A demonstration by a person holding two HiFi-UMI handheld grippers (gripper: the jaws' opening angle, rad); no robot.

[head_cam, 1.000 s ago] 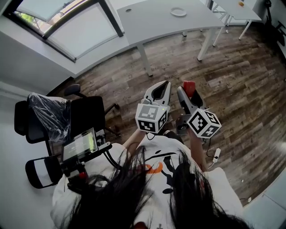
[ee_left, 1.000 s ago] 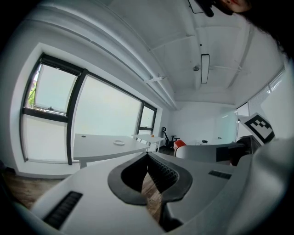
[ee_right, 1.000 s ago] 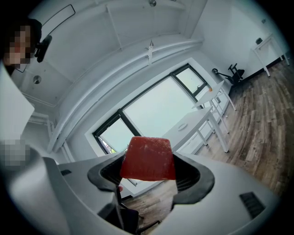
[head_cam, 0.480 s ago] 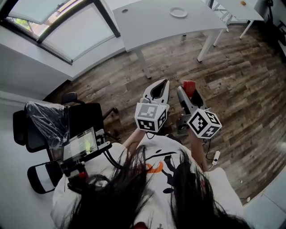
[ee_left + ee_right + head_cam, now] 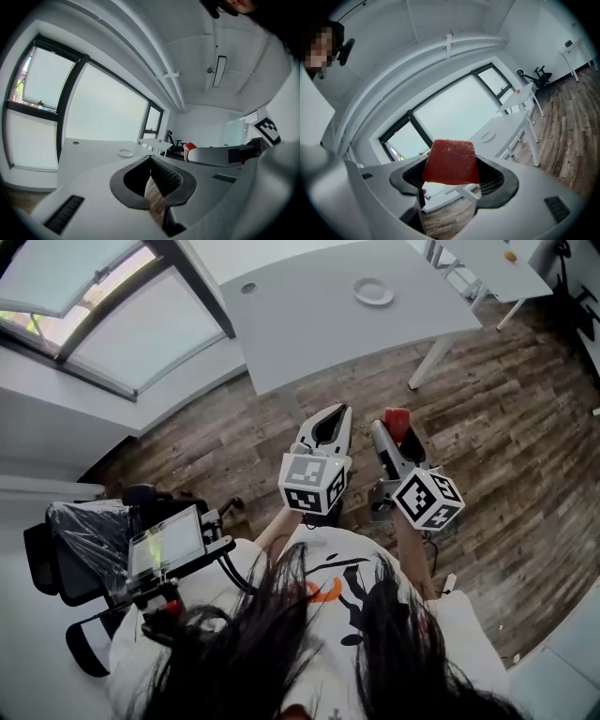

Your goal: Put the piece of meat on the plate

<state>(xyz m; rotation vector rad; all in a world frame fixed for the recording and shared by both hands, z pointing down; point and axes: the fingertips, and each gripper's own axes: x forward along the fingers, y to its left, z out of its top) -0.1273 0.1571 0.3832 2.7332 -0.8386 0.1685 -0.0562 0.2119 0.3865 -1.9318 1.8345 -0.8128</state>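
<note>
Task status: pickup is complete and placement is outstanding. Your right gripper (image 5: 452, 179) has its fingers clenched on the red, slab-shaped piece of meat (image 5: 451, 160). The meat sits between the black ribbed pads, held in the air above the dark wood-plank floor (image 5: 506, 409). It shows a matte, slightly grainy face with rounded corners. Expect it to be soft, and judge clamping force accordingly.

Your left gripper (image 5: 151, 164) has its fingers closed tip to tip with nothing between them.

The small round white plate (image 5: 373, 292) lies on the pale grey, smooth-topped desk (image 5: 309, 315). It is well apart from both grippers and bare as far as can be seen.

Remaining steps: carry the meat to the desk, lower it onto the plate, and release.
</note>
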